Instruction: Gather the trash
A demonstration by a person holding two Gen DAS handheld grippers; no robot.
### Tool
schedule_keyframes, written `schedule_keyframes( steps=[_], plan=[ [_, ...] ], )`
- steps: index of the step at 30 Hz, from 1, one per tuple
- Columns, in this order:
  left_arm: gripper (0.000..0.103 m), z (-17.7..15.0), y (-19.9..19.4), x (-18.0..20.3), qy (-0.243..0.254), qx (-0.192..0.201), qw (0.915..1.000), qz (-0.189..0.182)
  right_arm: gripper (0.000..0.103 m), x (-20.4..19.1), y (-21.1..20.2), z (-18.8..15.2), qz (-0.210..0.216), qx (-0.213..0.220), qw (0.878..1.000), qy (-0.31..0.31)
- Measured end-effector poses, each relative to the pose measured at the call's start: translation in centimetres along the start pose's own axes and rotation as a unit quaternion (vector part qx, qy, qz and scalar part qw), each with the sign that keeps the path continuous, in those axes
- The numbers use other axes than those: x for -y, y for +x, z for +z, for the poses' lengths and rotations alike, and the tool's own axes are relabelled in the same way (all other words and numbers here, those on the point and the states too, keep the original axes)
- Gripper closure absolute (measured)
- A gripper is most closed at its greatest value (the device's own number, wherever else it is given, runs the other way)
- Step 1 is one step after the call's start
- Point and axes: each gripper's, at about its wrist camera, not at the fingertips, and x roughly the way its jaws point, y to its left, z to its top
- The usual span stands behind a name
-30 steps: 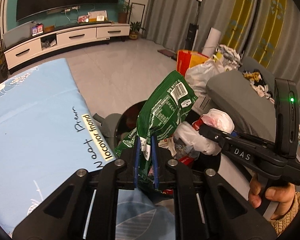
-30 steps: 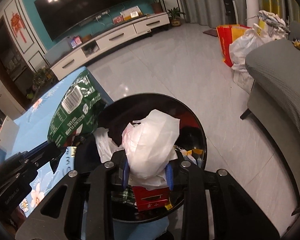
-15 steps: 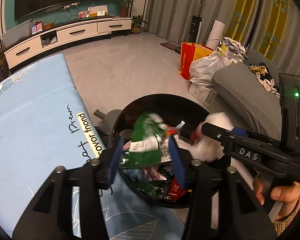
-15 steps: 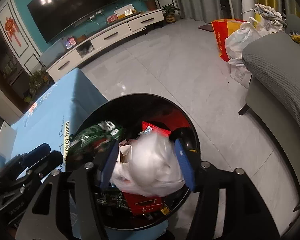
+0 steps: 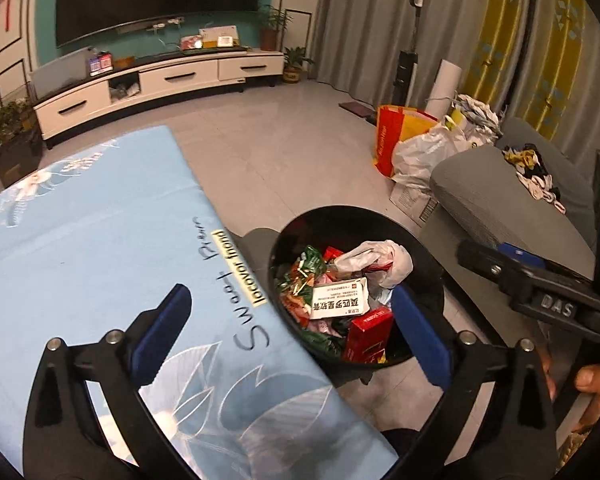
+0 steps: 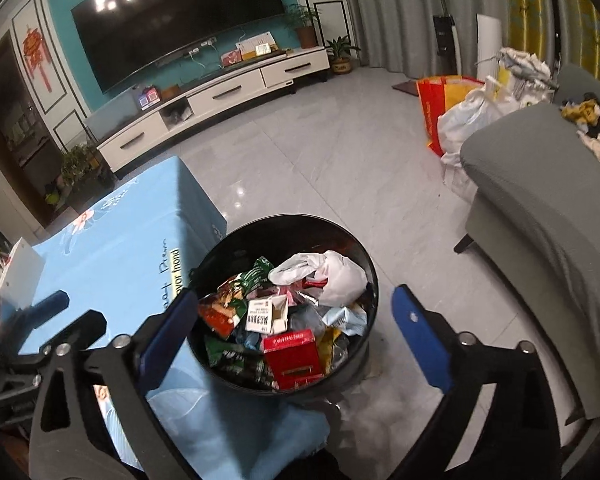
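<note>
A black round bin (image 6: 292, 219) stands on the floor by the blue-clothed table (image 5: 80, 240) and holds several wrappers and boxes. The green snack bag (image 5: 305, 267) and the white plastic bag (image 5: 380, 256) lie on top of the pile, with a white box (image 5: 340, 300) and a red box (image 6: 294, 354) beside them. My left gripper (image 5: 290, 334) hangs above the bin's near rim, jaws opening, nothing between them. My right gripper (image 6: 294, 336) is also above the bin, jaws opening wide and empty. A hand (image 5: 596, 380) holds it at the right edge of the left wrist view.
A grey sofa (image 6: 540, 200) stands right of the bin, with clothes on it. A red-and-yellow bag (image 6: 440, 100) and a white sack (image 6: 472, 120) sit on the floor beyond. A white TV cabinet (image 6: 220, 96) lines the far wall. A white box (image 6: 20, 272) rests on the table's left.
Both grippers opened and rose. The green snack bag left the left gripper and the white plastic bag left the right gripper; both now lie in the bin.
</note>
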Motion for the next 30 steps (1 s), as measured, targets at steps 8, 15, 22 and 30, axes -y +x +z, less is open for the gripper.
schedule_keyframes(
  steps=[8, 15, 22, 30],
  plan=[
    [0.003, -0.4, -5.5, -0.6, -0.008, 0.013, 0.9994, 0.031, 0.003, -2.3, -4.3, -1.5, -0.021, -0.011, 0.999, -0.035],
    [0.003, -1.3, -9.3, -0.4, -0.010, 0.015, 0.9969, 0.077, 0.003, -4.0, -6.7, -2.7, -0.020, -0.005, 0.998, -0.055],
    [0.003, -2.1, -11.6, -0.6, -0.016, 0.012, 0.9945, 0.102, 0.003, -5.0, -7.8, -3.4, -0.014, -0.002, 0.998, -0.063],
    [0.003, -2.7, -12.6, -0.4, -0.022, 0.011, 0.9952, 0.095, 0.003, -5.4, -8.8, -3.9, -0.021, 0.001, 0.997, -0.067]
  ],
)
